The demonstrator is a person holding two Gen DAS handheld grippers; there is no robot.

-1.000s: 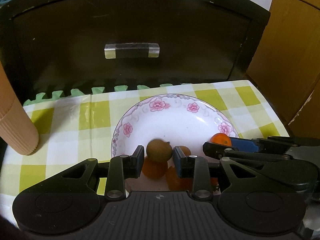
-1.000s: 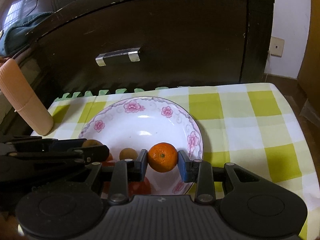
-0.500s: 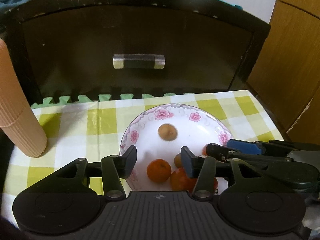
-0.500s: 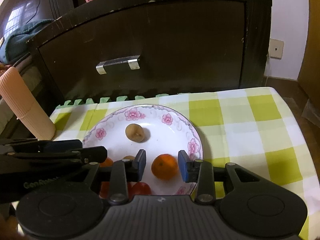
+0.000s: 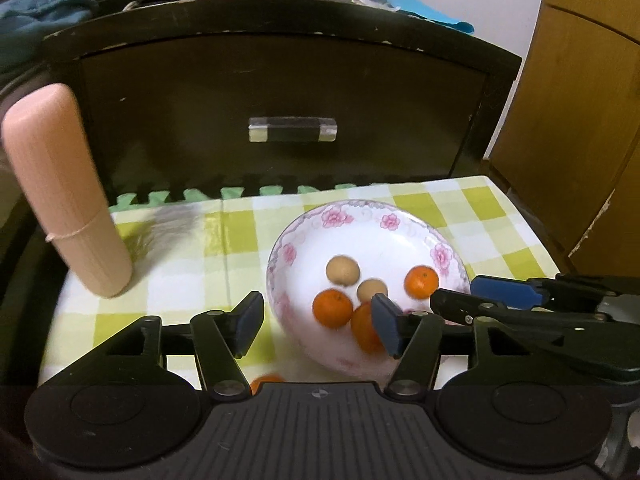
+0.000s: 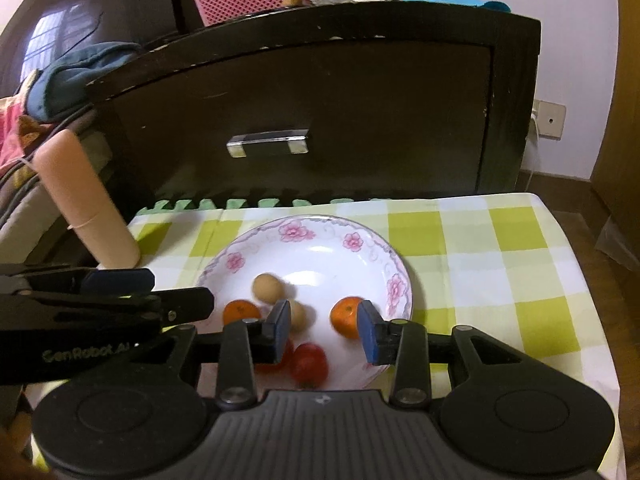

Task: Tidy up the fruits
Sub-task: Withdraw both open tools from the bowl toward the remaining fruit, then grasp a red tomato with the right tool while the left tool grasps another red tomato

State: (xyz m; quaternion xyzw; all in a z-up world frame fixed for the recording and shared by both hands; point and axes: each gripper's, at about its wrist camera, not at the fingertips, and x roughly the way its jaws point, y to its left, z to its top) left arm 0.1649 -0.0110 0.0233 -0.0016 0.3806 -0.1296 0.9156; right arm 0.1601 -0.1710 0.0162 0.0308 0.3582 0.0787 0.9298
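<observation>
A white plate with pink flowers [image 5: 372, 216] [image 6: 320, 226] sits on the checked cloth. It holds two brown round fruits [image 5: 342, 270] [image 6: 268, 288], several oranges [image 5: 421, 281] [image 6: 349, 317] and a red fruit [image 6: 309, 363]. My left gripper [image 5: 318, 326] is open and empty above the plate's near left rim. My right gripper [image 6: 325, 330] is open and empty above the plate's near side; an orange lies on the plate between its fingers. One more orange [image 5: 267, 381] shows at the left gripper's base, mostly hidden.
A pink ribbed cylinder [image 5: 64, 196] [image 6: 86, 204] stands at the left of the yellow-green checked cloth [image 6: 500, 264]. A dark cabinet with a metal handle [image 5: 292, 135] rises behind the table. A wooden door is on the right.
Both grippers let go of their fruit, opened wider and drew back and up. The brown fruit and the orange now lie on the plate.
</observation>
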